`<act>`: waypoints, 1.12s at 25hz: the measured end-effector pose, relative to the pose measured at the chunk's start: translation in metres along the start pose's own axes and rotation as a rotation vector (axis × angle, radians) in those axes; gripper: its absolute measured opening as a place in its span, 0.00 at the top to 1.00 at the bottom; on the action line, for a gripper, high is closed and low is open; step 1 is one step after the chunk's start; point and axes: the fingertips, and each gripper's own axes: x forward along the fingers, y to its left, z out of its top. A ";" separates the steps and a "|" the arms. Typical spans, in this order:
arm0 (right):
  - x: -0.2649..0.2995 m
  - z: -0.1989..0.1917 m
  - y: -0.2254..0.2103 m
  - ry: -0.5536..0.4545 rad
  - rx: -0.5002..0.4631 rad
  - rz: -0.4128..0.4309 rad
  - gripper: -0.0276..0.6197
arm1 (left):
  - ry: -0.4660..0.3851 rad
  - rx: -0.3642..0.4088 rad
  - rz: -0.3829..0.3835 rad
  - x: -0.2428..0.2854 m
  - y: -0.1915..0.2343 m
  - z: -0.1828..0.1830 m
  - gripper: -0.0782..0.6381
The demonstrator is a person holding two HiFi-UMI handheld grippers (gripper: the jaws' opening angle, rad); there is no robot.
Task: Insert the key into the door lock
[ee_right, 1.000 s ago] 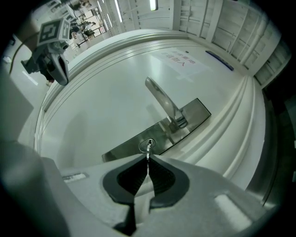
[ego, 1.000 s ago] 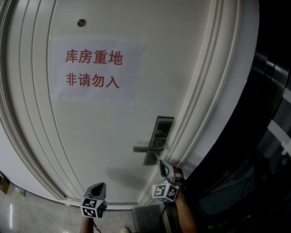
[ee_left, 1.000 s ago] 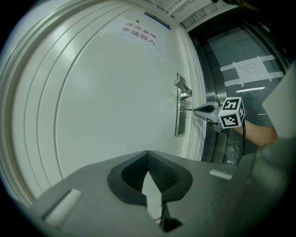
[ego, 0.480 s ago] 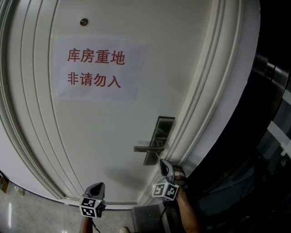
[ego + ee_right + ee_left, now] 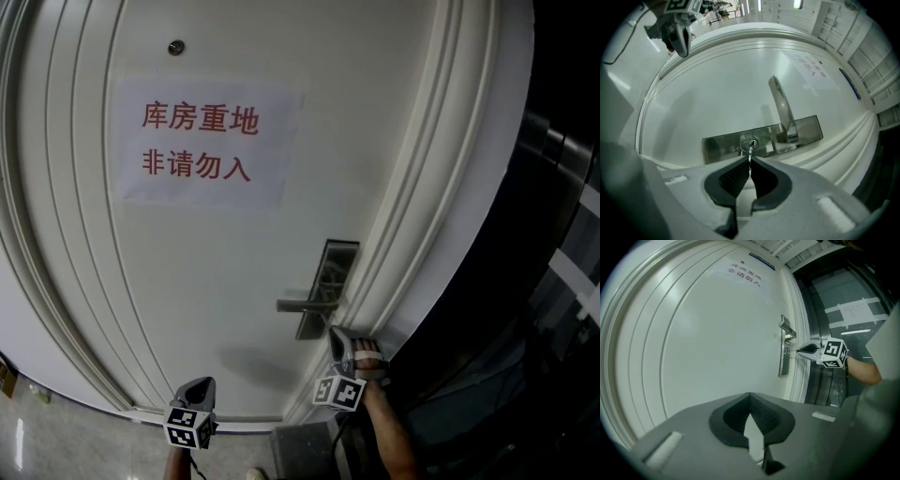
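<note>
**Head view:** one white panelled door (image 5: 234,281) carries one paper notice with red characters (image 5: 202,145), one brushed-steel lock plate (image 5: 337,258) and one steel lever handle (image 5: 300,306). There are two grippers. The left gripper (image 5: 202,384) hangs low, well apart from the lock plate. The right gripper (image 5: 334,336) points at the plate's near end.

**Left gripper view:** the jaws are together, with nothing between them.

**Right gripper view:** the jaws clamp one small silver key (image 5: 750,153). Its blade is seated in the round keyhole (image 5: 743,145), left of the handle.

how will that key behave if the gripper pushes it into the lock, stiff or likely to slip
The key looks like thin bright metal, so it is probably stiff and light. Only a narrow part is pinched in the right gripper, so it may pivot or slip if pushed off-line with the keyhole.
</note>
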 end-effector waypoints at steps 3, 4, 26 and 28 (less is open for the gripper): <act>0.000 0.000 0.000 0.017 -0.083 -0.007 0.94 | 0.000 -0.003 0.003 -0.002 0.001 -0.001 0.89; 0.001 0.001 0.000 0.024 -0.110 -0.008 0.94 | 0.000 -0.003 0.003 -0.003 0.001 -0.001 0.89; 0.000 0.014 -0.004 0.125 -0.230 0.002 0.94 | 0.005 -0.010 0.003 -0.016 0.009 -0.006 0.89; 0.000 0.014 -0.003 0.133 -0.224 0.000 0.94 | 0.007 -0.009 -0.001 -0.015 0.008 -0.006 0.89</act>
